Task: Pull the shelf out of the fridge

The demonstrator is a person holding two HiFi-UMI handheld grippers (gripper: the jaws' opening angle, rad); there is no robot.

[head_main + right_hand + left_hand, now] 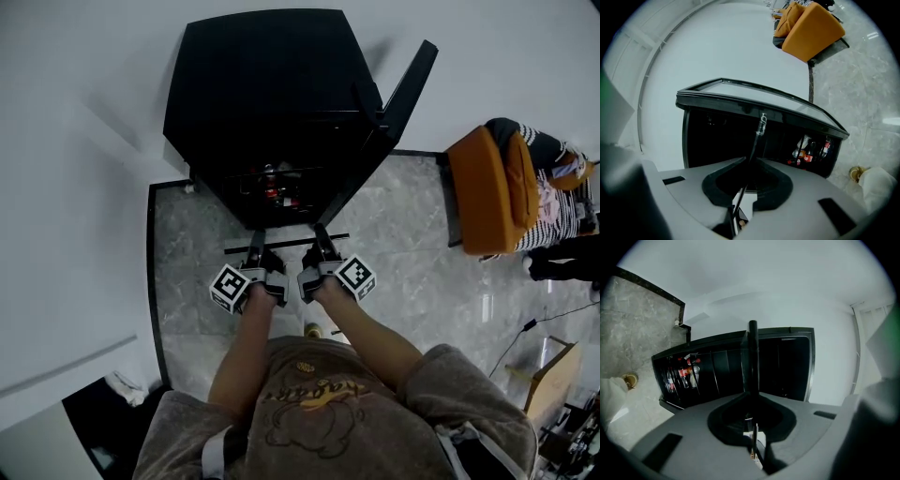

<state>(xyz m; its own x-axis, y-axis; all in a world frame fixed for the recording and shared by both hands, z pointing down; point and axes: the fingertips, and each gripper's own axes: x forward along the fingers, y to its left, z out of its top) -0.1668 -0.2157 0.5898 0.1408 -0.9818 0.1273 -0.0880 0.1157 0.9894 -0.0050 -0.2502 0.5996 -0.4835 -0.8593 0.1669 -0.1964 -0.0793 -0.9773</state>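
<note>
Head view: high above person, steeply down. Gripper views: level, close, facing open fridge (pixel 272 94). All three share fridge front.

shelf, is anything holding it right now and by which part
The left hand-held gripper and right hand-held gripper are each shut on the shelf, at its near edge, one toward each end.

You wear a grey-brown short-sleeved T-shirt (pixel 375 412) with a yellow-orange cartoon print on the chest (a pale strap (pixel 217 452) shows near the shoulder). Your left gripper (pixel 256 237) and right gripper (pixel 321 231) are grey and black, each carrying a white cube printed with black square markers.
</note>
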